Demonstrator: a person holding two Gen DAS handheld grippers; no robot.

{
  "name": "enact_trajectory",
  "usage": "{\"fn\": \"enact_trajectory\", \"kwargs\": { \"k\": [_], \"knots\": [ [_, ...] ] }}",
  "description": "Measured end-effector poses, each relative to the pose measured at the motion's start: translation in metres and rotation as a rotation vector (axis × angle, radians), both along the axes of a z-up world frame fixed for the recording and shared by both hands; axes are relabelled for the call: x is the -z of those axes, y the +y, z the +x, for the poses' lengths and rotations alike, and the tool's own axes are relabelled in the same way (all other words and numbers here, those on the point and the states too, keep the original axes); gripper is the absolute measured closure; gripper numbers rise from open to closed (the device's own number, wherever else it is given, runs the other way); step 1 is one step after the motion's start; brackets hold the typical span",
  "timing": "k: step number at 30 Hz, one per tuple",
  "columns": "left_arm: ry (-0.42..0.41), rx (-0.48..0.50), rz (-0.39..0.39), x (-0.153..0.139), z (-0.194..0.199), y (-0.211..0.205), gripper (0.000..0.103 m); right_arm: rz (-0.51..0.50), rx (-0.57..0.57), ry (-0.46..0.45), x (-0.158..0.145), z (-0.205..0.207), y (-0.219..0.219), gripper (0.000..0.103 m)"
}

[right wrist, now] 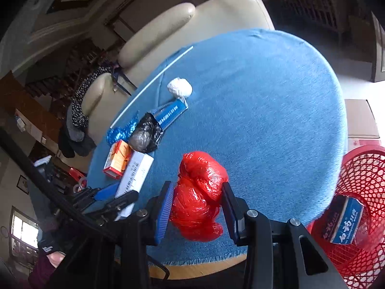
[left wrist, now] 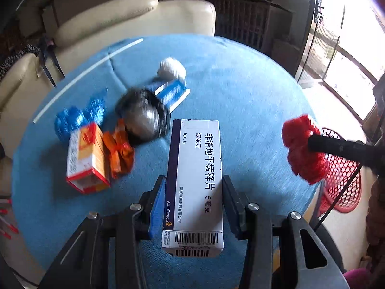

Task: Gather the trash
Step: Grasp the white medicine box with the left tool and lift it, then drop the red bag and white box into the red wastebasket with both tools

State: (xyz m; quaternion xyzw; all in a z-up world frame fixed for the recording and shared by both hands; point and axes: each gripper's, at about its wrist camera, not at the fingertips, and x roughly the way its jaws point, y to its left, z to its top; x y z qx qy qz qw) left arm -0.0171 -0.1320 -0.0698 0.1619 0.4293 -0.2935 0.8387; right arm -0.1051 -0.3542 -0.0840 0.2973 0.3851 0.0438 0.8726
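My left gripper (left wrist: 193, 187) is shut on a white medicine box (left wrist: 196, 175) and holds it above the round blue table (left wrist: 240, 91). My right gripper (right wrist: 197, 192) is shut on a crumpled red plastic bag (right wrist: 199, 192), which also shows in the left wrist view (left wrist: 303, 147) near the table's right edge. A red mesh basket (right wrist: 361, 180) stands beside the table at the right, with a blue-and-white box (right wrist: 346, 224) inside. On the table lie a black bag (left wrist: 144, 118), a blue wrapper (left wrist: 77, 118), an orange-and-white box (left wrist: 86, 161), an orange wrapper (left wrist: 120, 151), a blue box (left wrist: 170, 91) and a white paper ball (left wrist: 172, 68).
A cream sofa (left wrist: 108, 21) stands behind the table. A white strip (left wrist: 84, 77) lies along the table's far left edge. Bright windows (left wrist: 349, 60) are at the right. Red pens (left wrist: 7, 226) lie at the left by the table.
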Motion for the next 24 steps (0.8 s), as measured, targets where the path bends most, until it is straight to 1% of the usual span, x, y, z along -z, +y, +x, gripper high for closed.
{"fn": "enact_trajectory", "kwargs": {
  "k": [3, 6, 14, 19, 24],
  "knots": [
    [-0.053, -0.004, 0.005, -0.017, -0.004, -0.011, 0.056, 0.002, 0.025, -0.018, -0.004, -0.010, -0.008, 0.060],
    [-0.084, 0.001, 0.013, -0.029, -0.011, -0.020, 0.056, 0.001, 0.046, -0.032, -0.008, -0.020, -0.016, 0.060],
    [-0.211, 0.048, 0.049, -0.056, -0.038, -0.050, 0.056, -0.014, 0.107, -0.068, -0.020, -0.047, -0.037, 0.060],
    [-0.248, 0.080, 0.041, -0.067, -0.051, -0.067, 0.056, -0.012, 0.141, -0.088, -0.025, -0.062, -0.050, 0.060],
    [-0.265, 0.121, 0.046, -0.071, -0.064, -0.084, 0.056, -0.021, 0.180, -0.108, -0.032, -0.081, -0.064, 0.060]
  ]
}}
